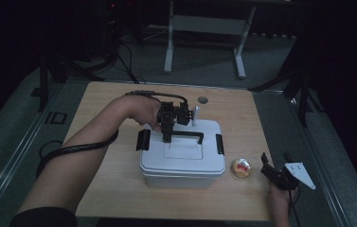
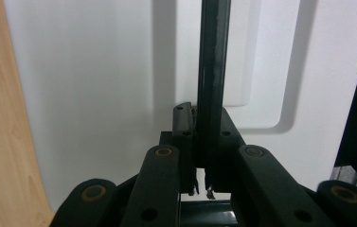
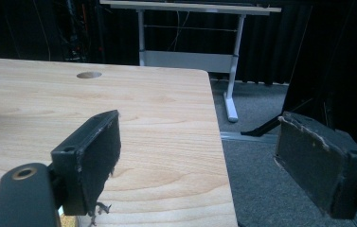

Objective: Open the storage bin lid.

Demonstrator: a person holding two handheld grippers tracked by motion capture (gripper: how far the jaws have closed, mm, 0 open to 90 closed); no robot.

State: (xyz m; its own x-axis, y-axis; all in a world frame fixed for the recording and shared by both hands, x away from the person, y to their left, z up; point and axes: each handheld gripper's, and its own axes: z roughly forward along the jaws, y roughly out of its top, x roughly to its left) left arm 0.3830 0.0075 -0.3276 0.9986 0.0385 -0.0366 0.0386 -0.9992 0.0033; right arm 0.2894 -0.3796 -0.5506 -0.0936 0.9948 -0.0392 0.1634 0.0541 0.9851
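A white lidded box (image 1: 182,163) stands in the middle of the wooden table (image 1: 110,170), with a black latch (image 1: 142,140) at each end. My left gripper (image 1: 167,136) points down over the lid and is shut on the left part of its black carry handle (image 1: 191,135). In the left gripper view the jaws of the left gripper (image 2: 200,120) clamp the dark handle bar (image 2: 211,61) above the white lid (image 2: 95,85). My right gripper (image 1: 275,161) rests at the table's right front corner. Its jaws stand wide open with nothing between them (image 3: 200,156).
A small round gold and red object (image 1: 241,167) lies between the box and the right gripper. A cable hole (image 1: 203,100) sits near the table's far edge. The table's right edge (image 3: 218,142) drops to grey carpet. Another desk's white frame (image 1: 204,28) stands behind.
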